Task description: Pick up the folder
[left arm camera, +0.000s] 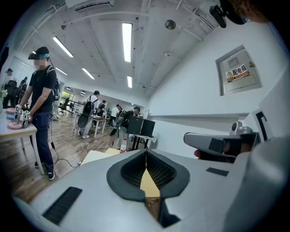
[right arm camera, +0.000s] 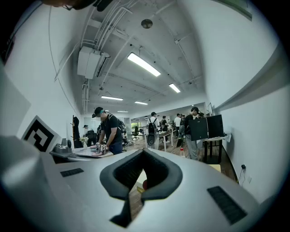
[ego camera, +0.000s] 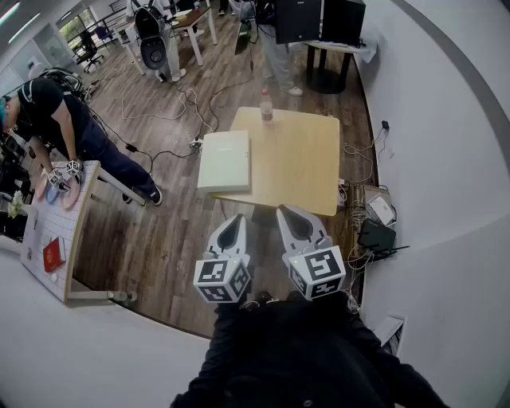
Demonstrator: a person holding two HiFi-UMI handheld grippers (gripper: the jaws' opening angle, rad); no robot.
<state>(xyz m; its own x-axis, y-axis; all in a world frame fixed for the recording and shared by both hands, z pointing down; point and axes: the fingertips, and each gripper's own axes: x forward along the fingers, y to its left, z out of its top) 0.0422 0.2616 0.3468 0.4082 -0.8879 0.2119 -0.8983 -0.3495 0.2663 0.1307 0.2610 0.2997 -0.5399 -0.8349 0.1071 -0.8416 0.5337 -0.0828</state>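
Partly overhanging table (ego camera: 303, 159) edge, folder (ego camera: 224, 162), open floor (ego camera: 159, 239)

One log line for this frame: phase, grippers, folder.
phase: pre-approach | left gripper: shut, empty | right gripper: shut, empty | folder: flat on table, left edge, untouched

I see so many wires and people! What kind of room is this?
Probably a big shared office or lab workroom: dark monitors stand at the far end, cables trail over the wooden floor, and a person works at a side table.
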